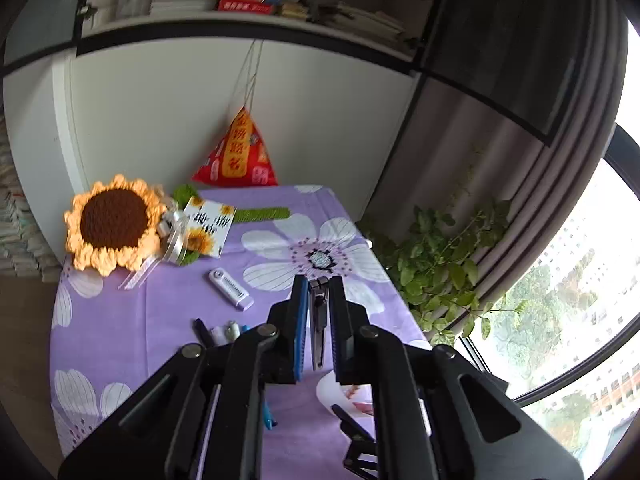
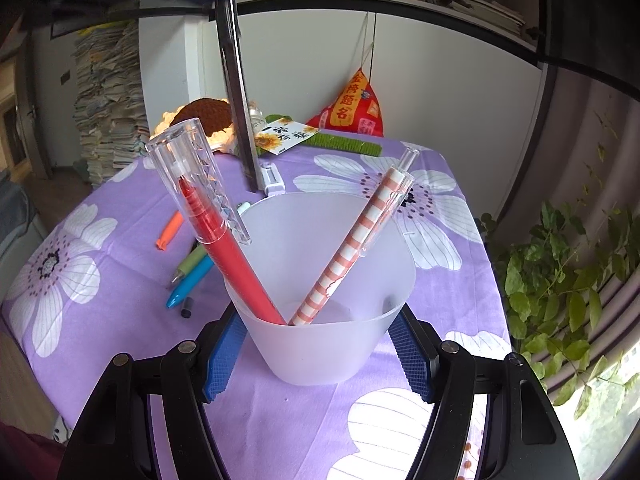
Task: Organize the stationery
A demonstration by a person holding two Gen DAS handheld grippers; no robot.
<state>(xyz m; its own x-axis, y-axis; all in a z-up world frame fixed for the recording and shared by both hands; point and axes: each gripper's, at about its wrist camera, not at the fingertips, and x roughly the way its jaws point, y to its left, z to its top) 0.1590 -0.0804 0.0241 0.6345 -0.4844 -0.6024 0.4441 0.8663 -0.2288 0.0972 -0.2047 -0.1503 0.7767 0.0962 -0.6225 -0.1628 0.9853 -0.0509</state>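
Still loose on the purple cloth (image 2: 120, 280) at left: orange pen (image 2: 170, 231), green pen (image 2: 191, 262), blue pen (image 2: 190, 282), small dark cap (image 2: 187, 307). Above these, left gripper (image 1: 319, 320) pinching a slim dark metal tool (image 2: 236, 92), raised over the frosted cup (image 2: 320, 344). Already standing in that cup: red pen (image 2: 236, 264) and striped pen (image 2: 352, 248), 2 in all. Right gripper (image 2: 320, 356) clamped on the cup's sides. White correction tape (image 1: 231, 284) also left out. Roughly a third done, by this reckoning.
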